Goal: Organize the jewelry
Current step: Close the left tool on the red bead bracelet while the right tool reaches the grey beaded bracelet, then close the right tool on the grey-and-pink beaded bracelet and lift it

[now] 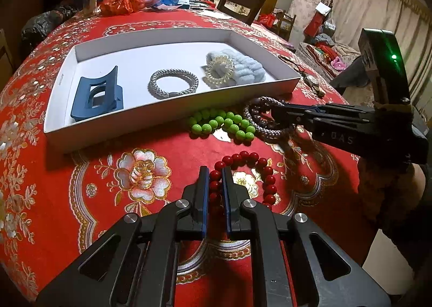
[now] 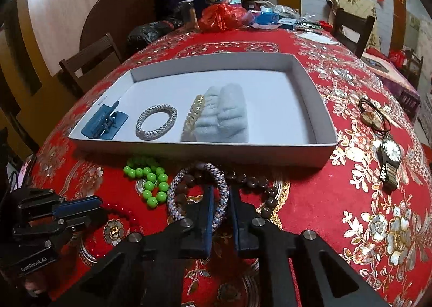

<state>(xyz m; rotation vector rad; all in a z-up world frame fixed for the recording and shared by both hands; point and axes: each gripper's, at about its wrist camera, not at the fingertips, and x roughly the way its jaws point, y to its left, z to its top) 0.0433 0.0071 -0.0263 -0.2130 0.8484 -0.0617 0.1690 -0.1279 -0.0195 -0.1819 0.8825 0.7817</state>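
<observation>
The left gripper [image 1: 215, 172] is pinching the red round-bead bracelet [image 1: 251, 172]; the right gripper [image 2: 220, 193] is clamping the grey-blue braided rope bracelet [image 2: 189, 180]. Both are probably heading for the shallow white cardboard tray [image 2: 310, 85].

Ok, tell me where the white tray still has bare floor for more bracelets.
In the white tray, bare floor runs along the far wall and fills the right end past the blue scrunchie. The near row is crowded: hair claw, silver bracelet, then clear coil tie against the scrunchie.
</observation>
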